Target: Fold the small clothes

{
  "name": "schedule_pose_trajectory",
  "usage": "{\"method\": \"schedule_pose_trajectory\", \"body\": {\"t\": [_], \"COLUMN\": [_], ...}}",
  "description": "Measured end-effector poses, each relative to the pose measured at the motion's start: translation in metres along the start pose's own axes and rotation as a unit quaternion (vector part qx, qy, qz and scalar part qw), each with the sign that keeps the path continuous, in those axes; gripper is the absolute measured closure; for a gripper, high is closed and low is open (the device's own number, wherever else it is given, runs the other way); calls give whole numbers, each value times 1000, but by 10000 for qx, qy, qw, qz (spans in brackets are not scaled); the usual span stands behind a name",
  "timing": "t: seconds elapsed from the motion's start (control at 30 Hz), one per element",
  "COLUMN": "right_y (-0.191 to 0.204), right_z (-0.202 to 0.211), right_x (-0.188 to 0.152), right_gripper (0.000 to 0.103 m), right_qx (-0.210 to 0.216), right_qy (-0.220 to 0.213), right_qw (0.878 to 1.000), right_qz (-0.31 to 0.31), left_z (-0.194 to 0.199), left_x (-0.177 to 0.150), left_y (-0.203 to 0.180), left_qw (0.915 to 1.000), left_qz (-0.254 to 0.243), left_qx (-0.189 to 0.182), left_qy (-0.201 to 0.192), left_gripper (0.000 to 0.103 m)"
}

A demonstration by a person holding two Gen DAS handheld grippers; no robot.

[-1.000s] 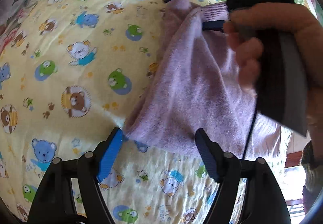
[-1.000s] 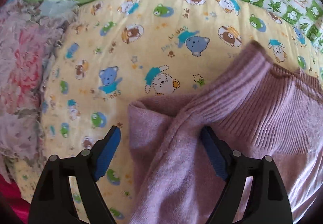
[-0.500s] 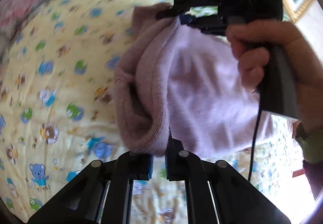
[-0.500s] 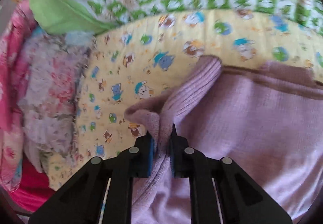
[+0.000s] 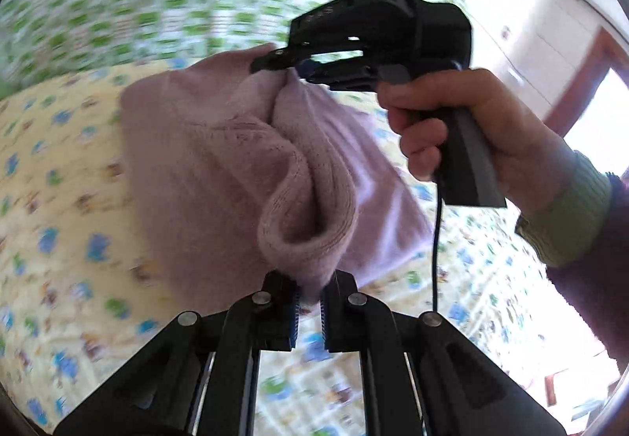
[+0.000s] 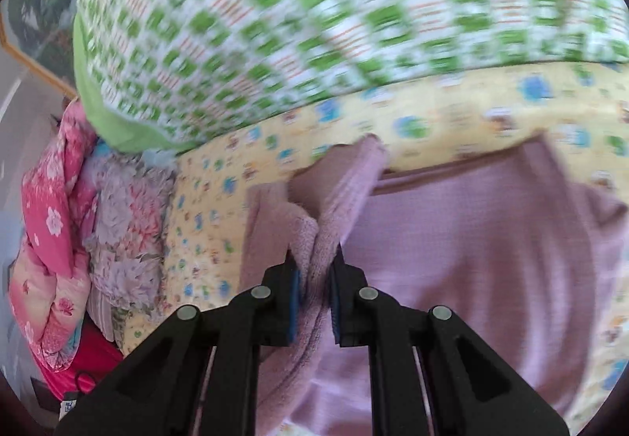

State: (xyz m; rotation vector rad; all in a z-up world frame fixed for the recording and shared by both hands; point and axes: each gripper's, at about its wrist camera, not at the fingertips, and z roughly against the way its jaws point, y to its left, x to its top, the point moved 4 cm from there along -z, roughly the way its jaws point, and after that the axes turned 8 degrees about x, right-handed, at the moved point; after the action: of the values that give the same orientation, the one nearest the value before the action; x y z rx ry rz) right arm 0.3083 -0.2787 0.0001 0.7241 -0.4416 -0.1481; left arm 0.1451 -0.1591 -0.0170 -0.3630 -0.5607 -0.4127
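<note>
Sweater (image 5: 204,168) hangs lifted over the yellow bedsheet (image 5: 59,176), pinched at one edge by my left gripper (image 5: 308,308) and at another by my right gripper (image 6: 314,302), so I judge the folding barely begun, with every fold left.

Two grippers — left gripper (image 5: 308,302), right gripper (image 6: 314,284) — one lilac sweater (image 5: 220,176), two quilts.

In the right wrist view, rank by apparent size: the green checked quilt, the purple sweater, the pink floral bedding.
1. green checked quilt
2. purple sweater, close behind; it is nearer the camera, so this order is unsure
3. pink floral bedding
</note>
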Motion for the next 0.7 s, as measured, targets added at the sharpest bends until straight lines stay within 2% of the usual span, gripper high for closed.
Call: {"method": "schedule_pose_trajectory", "body": {"t": [0.2, 0.33, 0.5, 0.7], "right_y": [-61, -96, -121, -133], "right_z": [41, 58, 67, 77], "right_x": [-4, -8, -13, -18], "right_gripper": [89, 89, 89, 89], "right_qx": [-400, -479, -483, -590], "right_qy": [-132, -256, -424, -537], "right_qw": [9990, 9979, 9966, 9960], "right_qz": [-159, -344, -518, -395], "left_z": [-47, -79, -105, -122], "left_x": [7, 6, 0, -1], "left_y": [-62, -83, -105, -121], "left_qw": [9971, 9938, 9915, 9893], "left_qz": [-695, -1024, -1135, -1246], "left_qx": [-206, -240, -310, -381], "left_qy": [238, 371, 548, 659], "left_gripper": [97, 97, 97, 97]}}
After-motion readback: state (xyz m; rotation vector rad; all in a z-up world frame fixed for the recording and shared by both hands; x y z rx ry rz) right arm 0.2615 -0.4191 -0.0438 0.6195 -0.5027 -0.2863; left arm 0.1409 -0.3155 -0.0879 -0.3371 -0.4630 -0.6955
